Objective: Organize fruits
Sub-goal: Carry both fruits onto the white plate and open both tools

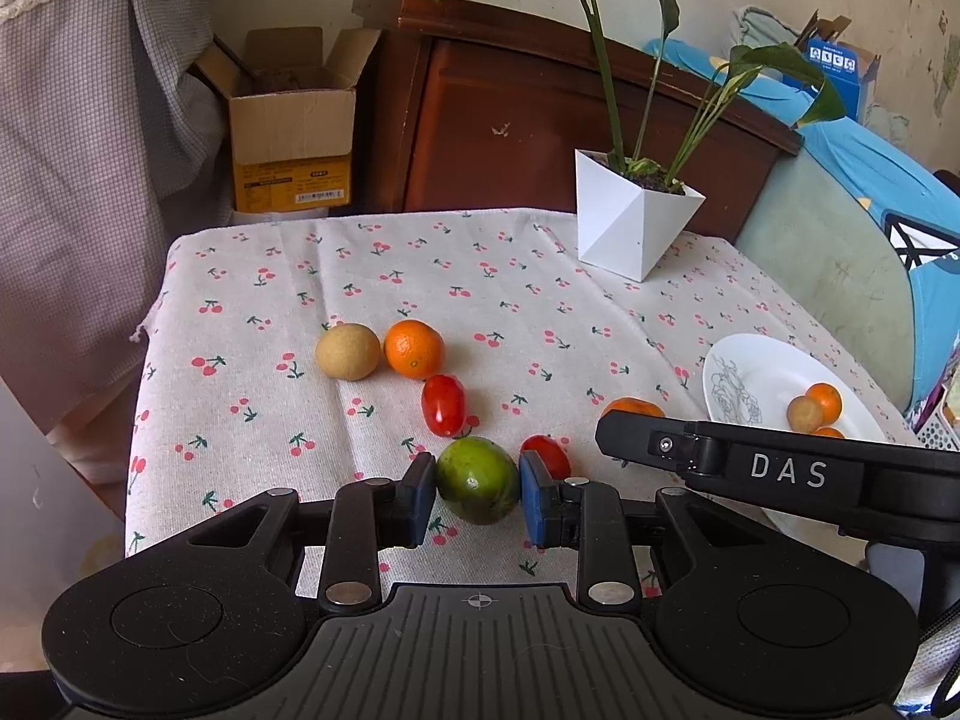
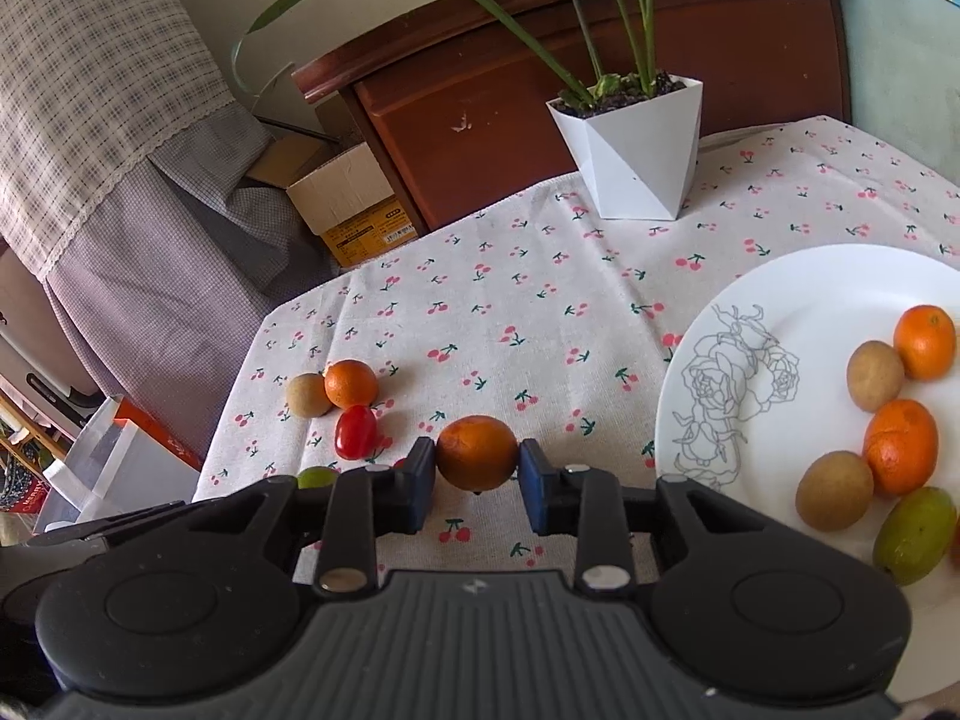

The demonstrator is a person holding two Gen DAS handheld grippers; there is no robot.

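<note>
Pinching a green fruit (image 1: pixel 477 480), left tongs (image 1: pixel 477 495); right tongs (image 2: pixel 477 489) on an orange (image 2: pixel 477 452), "DAS" alongside.

Green fruit (image 1: pixel 477 478) between hand-held gripper (image 1: pixel 477 492) pads

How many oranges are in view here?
4: an orange and another on the plate; one between the jaws of the right gripper; one on the cloth beside a tan fruit. More may be hidden.

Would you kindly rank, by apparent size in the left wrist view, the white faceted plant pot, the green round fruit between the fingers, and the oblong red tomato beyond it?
1. White faceted plant pot, clearly largest though farthest away.
2. Green round fruit.
3. Oblong red tomato.
The green fruit sits nearer the camera, so its lead over the tomato is somewhat exaggerated.
</note>
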